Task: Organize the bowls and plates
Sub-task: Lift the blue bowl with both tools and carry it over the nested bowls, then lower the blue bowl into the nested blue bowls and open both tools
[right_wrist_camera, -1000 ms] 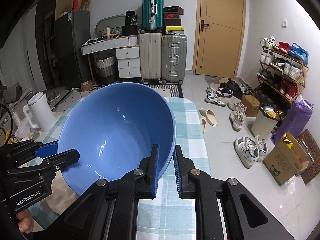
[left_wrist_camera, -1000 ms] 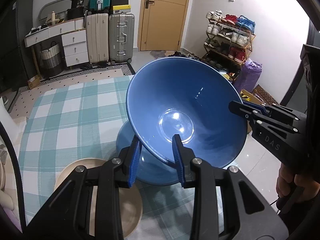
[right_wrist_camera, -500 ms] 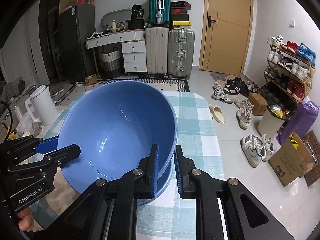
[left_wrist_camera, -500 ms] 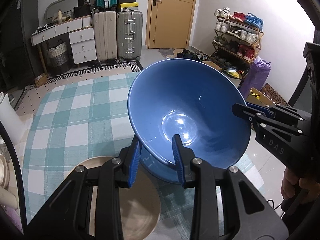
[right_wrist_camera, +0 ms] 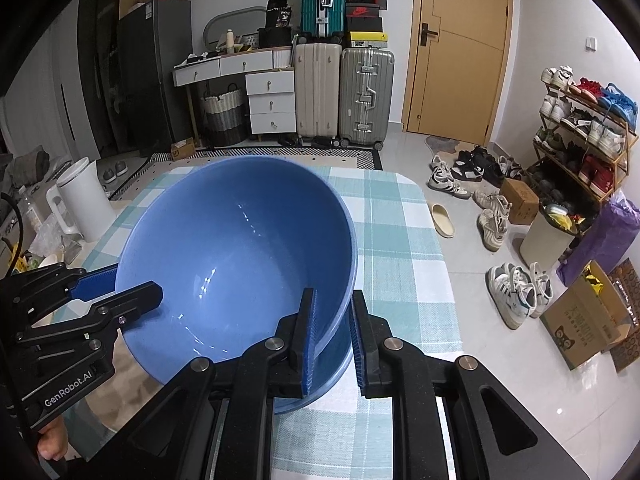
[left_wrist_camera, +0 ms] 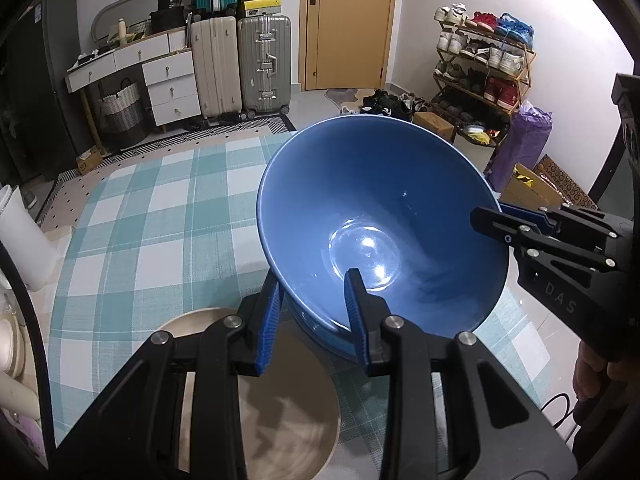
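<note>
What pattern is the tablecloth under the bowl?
Teal-and-white check on the tablecloth; it shows best in the left wrist view.

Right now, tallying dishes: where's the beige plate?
In the left wrist view, the beige plate lies on the checked tablecloth, bottom centre under the left gripper, beside the blue bowls.

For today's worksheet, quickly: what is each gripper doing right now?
Left gripper: closed on the blue bowl rim.
Right gripper: closed on the same bowl's rim.
</note>
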`<control>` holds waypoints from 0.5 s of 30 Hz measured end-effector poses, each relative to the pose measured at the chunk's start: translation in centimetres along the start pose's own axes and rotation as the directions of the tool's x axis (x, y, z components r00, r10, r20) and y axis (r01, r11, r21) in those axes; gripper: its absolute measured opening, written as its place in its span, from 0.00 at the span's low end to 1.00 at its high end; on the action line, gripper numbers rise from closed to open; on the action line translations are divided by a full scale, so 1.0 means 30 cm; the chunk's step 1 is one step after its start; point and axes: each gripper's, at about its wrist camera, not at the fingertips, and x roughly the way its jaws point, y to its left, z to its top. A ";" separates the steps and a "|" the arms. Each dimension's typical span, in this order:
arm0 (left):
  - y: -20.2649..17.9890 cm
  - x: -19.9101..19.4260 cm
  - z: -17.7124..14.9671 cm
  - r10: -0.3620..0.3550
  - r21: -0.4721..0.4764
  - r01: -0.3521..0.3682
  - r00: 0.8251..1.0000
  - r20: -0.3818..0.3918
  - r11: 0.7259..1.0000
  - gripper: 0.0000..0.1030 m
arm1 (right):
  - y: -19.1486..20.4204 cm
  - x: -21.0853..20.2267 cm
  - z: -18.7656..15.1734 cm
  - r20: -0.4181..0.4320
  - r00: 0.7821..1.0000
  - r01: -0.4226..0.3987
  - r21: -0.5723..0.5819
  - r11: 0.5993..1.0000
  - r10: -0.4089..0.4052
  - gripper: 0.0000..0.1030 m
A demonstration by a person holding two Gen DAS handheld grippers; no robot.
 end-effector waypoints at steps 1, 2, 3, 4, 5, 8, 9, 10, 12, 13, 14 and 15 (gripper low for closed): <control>0.002 0.013 -0.004 0.003 0.002 -0.003 1.000 -0.004 1.000 0.27 | -0.003 0.006 0.002 -0.003 1.000 0.002 -0.002 1.000 -0.002 0.15; 0.002 0.022 -0.006 0.004 0.003 -0.004 1.000 -0.007 1.000 0.27 | -0.005 0.013 -0.001 -0.005 1.000 0.002 -0.002 1.000 -0.002 0.15; 0.003 0.028 -0.009 0.005 0.004 -0.004 1.000 -0.009 1.000 0.27 | 0.001 0.018 -0.004 -0.008 1.000 0.002 -0.001 1.000 -0.002 0.15; 0.003 0.041 -0.012 0.006 0.005 -0.006 1.000 -0.014 1.000 0.27 | 0.002 0.024 -0.007 -0.011 1.000 0.002 -0.001 1.000 -0.002 0.15; 0.005 0.050 -0.015 0.008 0.007 -0.008 1.000 -0.017 1.000 0.27 | 0.001 0.030 -0.009 -0.013 1.000 0.003 -0.001 1.000 -0.003 0.15; 0.007 0.078 -0.025 0.020 0.017 -0.019 1.000 -0.021 1.000 0.27 | -0.002 0.049 -0.016 -0.020 1.000 0.007 -0.004 1.000 -0.007 0.16; 0.005 0.085 -0.028 0.023 0.020 -0.022 0.999 -0.023 1.000 0.27 | 0.000 0.056 -0.020 -0.021 1.000 0.008 -0.005 1.000 -0.008 0.16; 0.004 0.094 -0.031 0.028 0.024 -0.027 0.999 -0.024 0.999 0.27 | -0.001 0.063 -0.024 -0.024 1.000 0.008 -0.005 1.000 -0.008 0.16; 0.005 0.107 -0.038 0.036 0.031 -0.035 0.999 -0.026 0.999 0.27 | -0.001 0.071 -0.033 -0.027 1.000 0.013 -0.009 1.000 -0.013 0.16; 0.004 0.114 -0.042 0.041 0.035 -0.040 0.999 -0.026 0.999 0.27 | -0.001 0.075 -0.036 -0.028 0.999 0.016 -0.013 1.000 -0.016 0.16; 0.003 0.125 -0.045 0.047 0.039 -0.045 0.999 -0.028 0.998 0.27 | -0.001 0.079 -0.040 -0.028 0.999 0.019 -0.016 1.000 -0.019 0.16; 0.001 0.127 -0.050 0.048 0.041 -0.046 0.998 -0.029 0.998 0.27 | 0.007 0.084 -0.044 -0.029 0.999 0.019 -0.017 1.000 -0.020 0.16</control>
